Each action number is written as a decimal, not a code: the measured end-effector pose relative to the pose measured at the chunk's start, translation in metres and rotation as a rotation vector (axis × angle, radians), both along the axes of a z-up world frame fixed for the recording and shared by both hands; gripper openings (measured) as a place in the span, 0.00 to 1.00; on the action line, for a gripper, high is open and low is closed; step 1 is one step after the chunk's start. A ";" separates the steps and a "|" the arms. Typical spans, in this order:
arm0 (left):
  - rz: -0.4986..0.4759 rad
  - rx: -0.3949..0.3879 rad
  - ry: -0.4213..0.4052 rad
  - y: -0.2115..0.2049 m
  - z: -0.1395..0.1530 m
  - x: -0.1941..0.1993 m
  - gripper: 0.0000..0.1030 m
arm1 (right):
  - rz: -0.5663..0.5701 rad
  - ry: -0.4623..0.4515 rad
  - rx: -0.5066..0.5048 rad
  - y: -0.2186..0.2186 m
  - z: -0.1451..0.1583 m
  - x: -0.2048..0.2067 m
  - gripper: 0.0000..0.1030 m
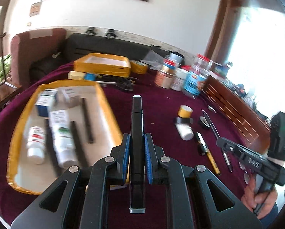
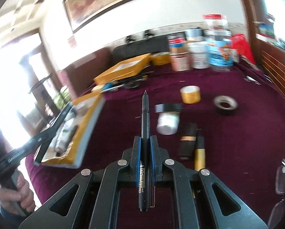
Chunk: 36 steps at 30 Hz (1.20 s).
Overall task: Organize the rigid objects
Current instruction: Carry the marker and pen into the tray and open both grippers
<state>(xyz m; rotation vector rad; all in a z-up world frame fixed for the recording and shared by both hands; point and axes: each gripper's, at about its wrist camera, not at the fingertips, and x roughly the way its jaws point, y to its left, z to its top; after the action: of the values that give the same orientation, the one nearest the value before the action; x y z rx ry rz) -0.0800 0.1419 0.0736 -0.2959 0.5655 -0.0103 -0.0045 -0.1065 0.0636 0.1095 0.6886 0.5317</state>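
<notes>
**Both claws clamped, one marker and one pen**

Clamped between the blue pads of my left claw is a thick black marker, its capped end pointing forward over the maroon tablecloth. My right claw is shut on a thin black pen, tip forward, the printed barrel running back between the jaws.

Left of the marker lies a yellow-edged tray with white bottles, a small blue-and-white box and dark sticks in it, all blurred. Right of the marker, on the cloth, sit a yellow tape roll, a black tape roll, a white bottle on its side and a yellow-and-black pen. Farther back stand a second yellow tray and a cluster of jars and tins.

In the left view my right hand grips its tool's handle at the frame's right edge.
</notes>
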 end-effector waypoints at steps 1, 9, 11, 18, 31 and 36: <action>0.019 -0.009 0.001 0.009 -0.002 -0.001 0.12 | 0.027 0.005 -0.015 0.016 0.001 -0.004 0.08; 0.121 -0.100 -0.003 0.072 -0.014 -0.012 0.12 | 0.173 0.033 -0.087 0.103 0.004 -0.020 0.08; 0.141 -0.121 0.007 0.084 -0.019 -0.012 0.12 | 0.199 0.022 -0.098 0.121 0.008 -0.021 0.08; 0.187 -0.164 0.036 0.107 -0.036 -0.008 0.12 | 0.254 0.031 -0.147 0.178 0.012 -0.015 0.08; 0.214 -0.173 0.086 0.115 -0.051 0.002 0.12 | 0.254 0.159 -0.241 0.238 -0.029 0.023 0.08; 0.214 -0.164 0.094 0.114 -0.054 0.004 0.12 | 0.251 0.176 -0.255 0.242 -0.038 0.023 0.08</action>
<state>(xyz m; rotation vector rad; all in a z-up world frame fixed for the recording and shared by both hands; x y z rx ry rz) -0.0756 0.2562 0.0195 -0.5173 0.6252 0.1660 0.0189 0.1358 0.0252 -0.1735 0.9430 0.6742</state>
